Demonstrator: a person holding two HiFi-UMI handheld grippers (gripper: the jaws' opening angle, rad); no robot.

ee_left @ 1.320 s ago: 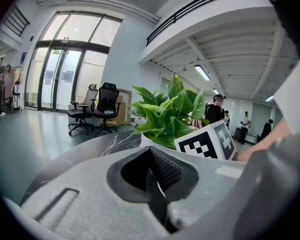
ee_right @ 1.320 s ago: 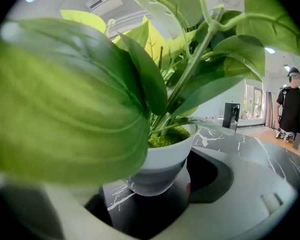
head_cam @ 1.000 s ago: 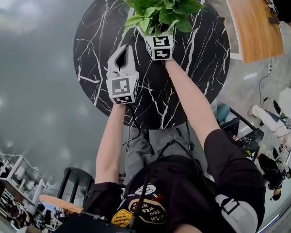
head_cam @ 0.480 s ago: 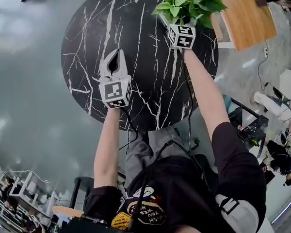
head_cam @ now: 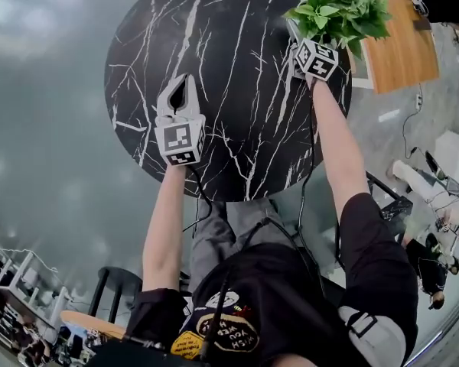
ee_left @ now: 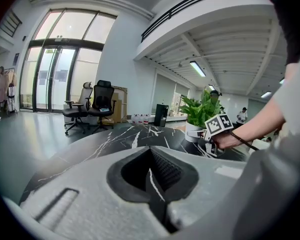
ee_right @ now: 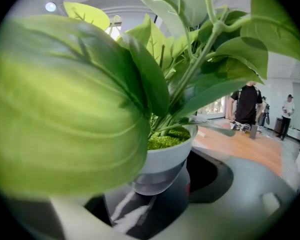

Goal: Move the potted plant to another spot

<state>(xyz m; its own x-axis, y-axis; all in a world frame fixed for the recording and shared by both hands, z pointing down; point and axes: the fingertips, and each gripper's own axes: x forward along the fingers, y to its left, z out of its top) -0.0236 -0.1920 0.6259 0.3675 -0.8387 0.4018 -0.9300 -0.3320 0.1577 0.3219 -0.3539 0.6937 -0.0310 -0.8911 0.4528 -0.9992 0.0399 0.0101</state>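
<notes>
The potted plant (head_cam: pixel 340 10), green leaves in a white pot (ee_right: pixel 166 157), is at the far right edge of the round black marble table (head_cam: pixel 214 52). My right gripper (head_cam: pixel 300 43) is shut on the pot, one jaw on each side, and leaves hide its tips in the head view. Whether the pot rests on the table or hangs just above it I cannot tell. My left gripper (head_cam: pixel 177 90) is over the table's left-middle, jaws together and holding nothing. In the left gripper view, the plant (ee_left: pixel 202 111) stands to the right beyond my left gripper (ee_left: pixel 152 181).
A wooden tabletop (head_cam: pixel 402 37) lies just right of the marble table, close behind the plant. Grey glossy floor (head_cam: pixel 46 128) surrounds the table. Office chairs (ee_left: pixel 92 106) stand far off by the windows. People (ee_right: pixel 247 104) stand in the background.
My right gripper has carried the plant rightwards from the table's far middle to its right edge. The left gripper has stayed in about the same place.
</notes>
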